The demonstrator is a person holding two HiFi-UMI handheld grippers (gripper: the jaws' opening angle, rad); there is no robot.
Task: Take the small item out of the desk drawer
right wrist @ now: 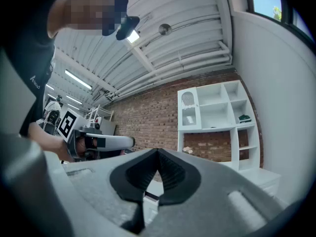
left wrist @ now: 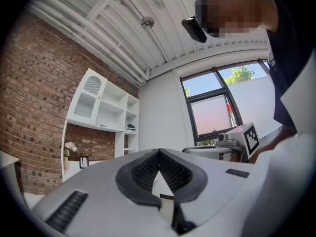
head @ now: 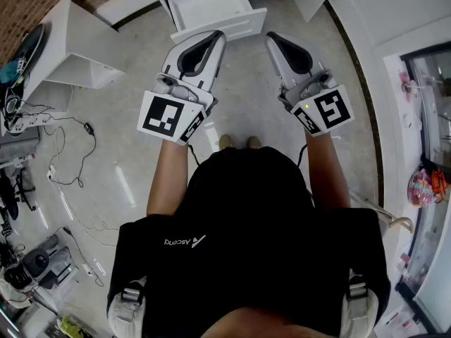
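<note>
In the head view the white desk drawer (head: pixel 211 9) stands pulled open at the top, and I see no small item inside it. My left gripper (head: pixel 217 36) and right gripper (head: pixel 270 38) are held side by side in front of the person, short of the drawer, their tips pointing toward it. In the left gripper view the left gripper (left wrist: pixel 159 152) has its jaws together with nothing between them. The right gripper (right wrist: pixel 158 152) looks the same in its own view. Both gripper views look up at the ceiling and walls, so the drawer is hidden there.
A white shelf unit (head: pixel 77 48) stands at the left, with cables (head: pixel 63 153) and gear on the floor below it. White cubby shelving (left wrist: pixel 101 112) stands against a brick wall. A window (left wrist: pixel 217 107) and a ledge with a pink thing (head: pixel 423 187) are at the right.
</note>
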